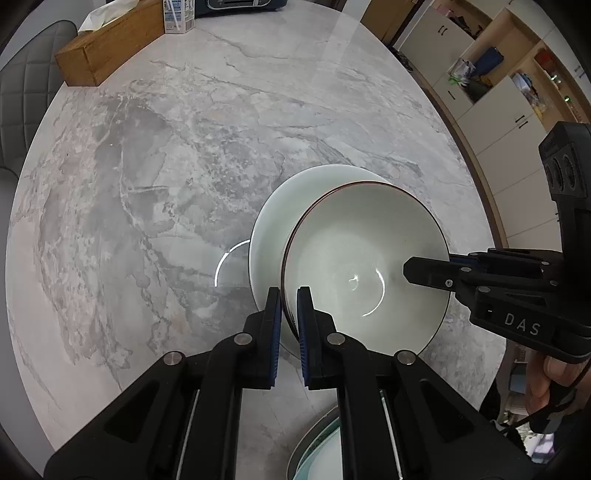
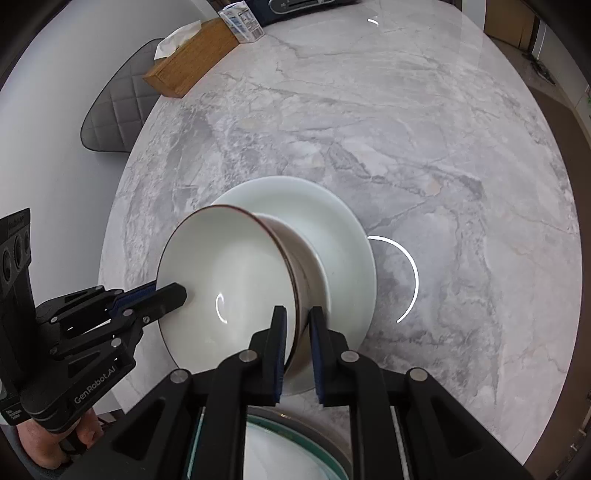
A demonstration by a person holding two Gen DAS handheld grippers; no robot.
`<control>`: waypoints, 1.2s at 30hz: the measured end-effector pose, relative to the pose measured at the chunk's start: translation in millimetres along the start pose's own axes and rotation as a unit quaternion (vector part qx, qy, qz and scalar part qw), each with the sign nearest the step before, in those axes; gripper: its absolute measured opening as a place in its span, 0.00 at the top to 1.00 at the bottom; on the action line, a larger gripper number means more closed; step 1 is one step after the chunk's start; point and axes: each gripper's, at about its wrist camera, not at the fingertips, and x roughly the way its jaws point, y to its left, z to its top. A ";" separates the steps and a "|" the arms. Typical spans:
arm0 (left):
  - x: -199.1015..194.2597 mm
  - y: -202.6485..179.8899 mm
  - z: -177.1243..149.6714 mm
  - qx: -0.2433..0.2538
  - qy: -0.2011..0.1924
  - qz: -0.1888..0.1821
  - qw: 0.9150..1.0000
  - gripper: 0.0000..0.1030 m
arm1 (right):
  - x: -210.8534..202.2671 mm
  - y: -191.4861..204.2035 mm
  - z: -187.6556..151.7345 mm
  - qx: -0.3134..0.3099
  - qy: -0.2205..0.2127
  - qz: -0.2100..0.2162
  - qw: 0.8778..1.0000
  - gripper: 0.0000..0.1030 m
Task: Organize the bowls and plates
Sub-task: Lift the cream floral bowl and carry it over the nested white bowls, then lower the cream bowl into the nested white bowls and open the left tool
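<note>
A white bowl (image 1: 354,254) with a thin brown rim sits on or just over a white plate (image 1: 273,221) on the marble table. My left gripper (image 1: 289,314) is shut on the bowl's left rim. My right gripper (image 1: 424,271) comes in from the right and is shut on the opposite rim. In the right wrist view the right gripper (image 2: 297,332) clamps the bowl (image 2: 229,280) rim over the plate (image 2: 332,236), and the left gripper (image 2: 173,291) grips the far rim. I cannot tell whether the bowl rests on the plate.
A green-rimmed plate (image 1: 314,443) lies at the table's near edge, also seen in the right wrist view (image 2: 280,443). A wooden tissue box (image 1: 107,48) and a carton (image 1: 179,16) stand at the far side. A grey chair (image 2: 114,107) stands beside the table.
</note>
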 end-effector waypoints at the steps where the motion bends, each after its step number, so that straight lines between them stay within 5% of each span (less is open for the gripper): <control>1: 0.4 0.6 1.8 0.000 -0.001 0.000 1.000 0.93 | 0.1 0.5 2.0 -0.002 -0.001 -0.006 1.000 0.87; 10: 6.9 6.5 8.7 -0.004 0.002 0.000 1.000 0.91 | 2.7 1.7 12.6 -0.010 0.006 -0.018 1.000 0.86; 14: 2.7 9.2 7.9 -0.014 -0.012 0.000 1.000 0.85 | 2.6 4.7 13.9 -0.009 0.011 -0.003 1.000 0.60; 15: 0.3 11.0 7.9 -0.017 -0.017 0.003 1.000 0.74 | 1.9 6.4 13.8 -0.011 0.011 0.001 1.000 0.50; 16: -2.6 13.8 8.0 -0.022 -0.024 0.002 0.999 0.51 | 0.8 8.3 13.6 -0.011 0.009 0.003 1.000 0.46; 18: -8.7 20.9 7.6 -0.036 -0.037 -0.004 0.999 0.37 | -1.8 9.9 14.4 -0.008 0.003 0.007 1.000 0.32; 31: -15.1 35.7 4.5 -0.068 -0.055 -0.021 0.996 0.37 | -1.9 7.5 23.2 -0.009 -0.008 0.001 1.000 0.27; 36: -23.4 41.4 0.2 -0.077 -0.069 -0.022 0.994 0.37 | -31.0 5.1 29.2 -0.001 -0.050 0.009 0.999 0.21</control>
